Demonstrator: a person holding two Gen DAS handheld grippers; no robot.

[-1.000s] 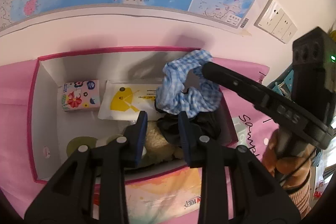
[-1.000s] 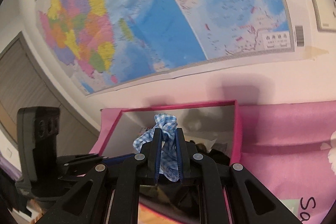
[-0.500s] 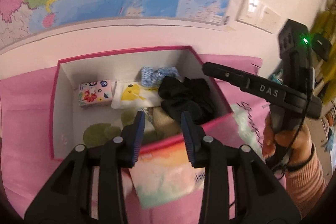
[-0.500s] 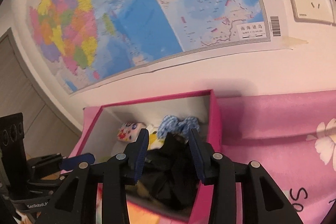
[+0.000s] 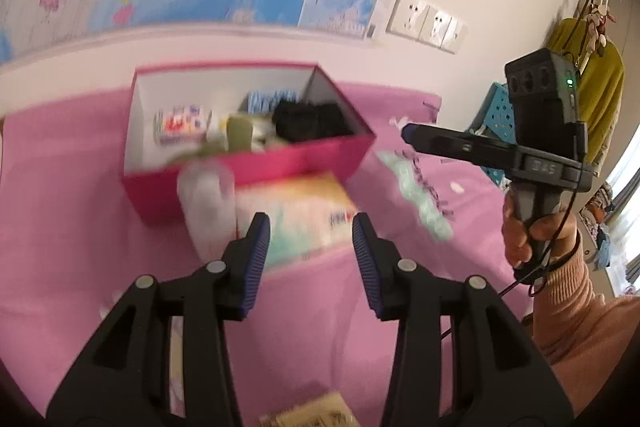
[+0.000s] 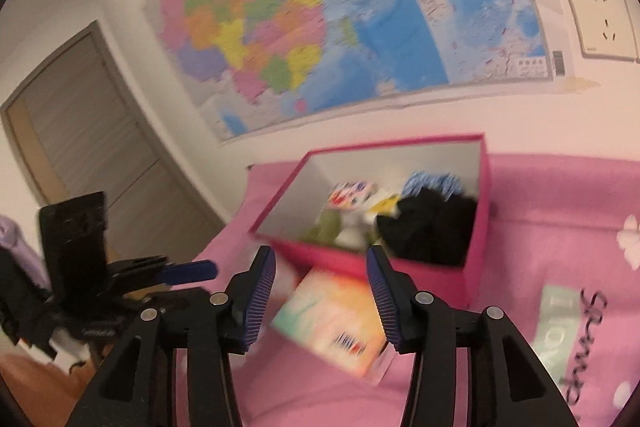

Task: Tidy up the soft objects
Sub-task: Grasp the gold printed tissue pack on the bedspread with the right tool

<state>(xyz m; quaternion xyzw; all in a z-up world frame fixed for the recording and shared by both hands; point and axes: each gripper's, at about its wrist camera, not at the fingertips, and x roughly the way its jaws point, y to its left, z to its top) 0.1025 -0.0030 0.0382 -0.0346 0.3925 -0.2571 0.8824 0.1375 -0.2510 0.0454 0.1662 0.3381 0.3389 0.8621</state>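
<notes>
Both jaws are spread wide, nothing held — left gripper (image 5: 311, 255) and right gripper (image 6: 321, 297) are aimed at the tissue pack (image 6: 334, 323) beside the pink box (image 6: 474, 267), likely next.

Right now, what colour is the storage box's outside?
Magenta pink outside, pale grey-white inside. The storage box shows best in the left wrist view.

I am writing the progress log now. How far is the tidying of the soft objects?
Done: blue checked cloth and black fabric lie in the pink box. In hand: nothing; left gripper and right gripper are open. Left: pastel tissue pack outside the box.
</notes>
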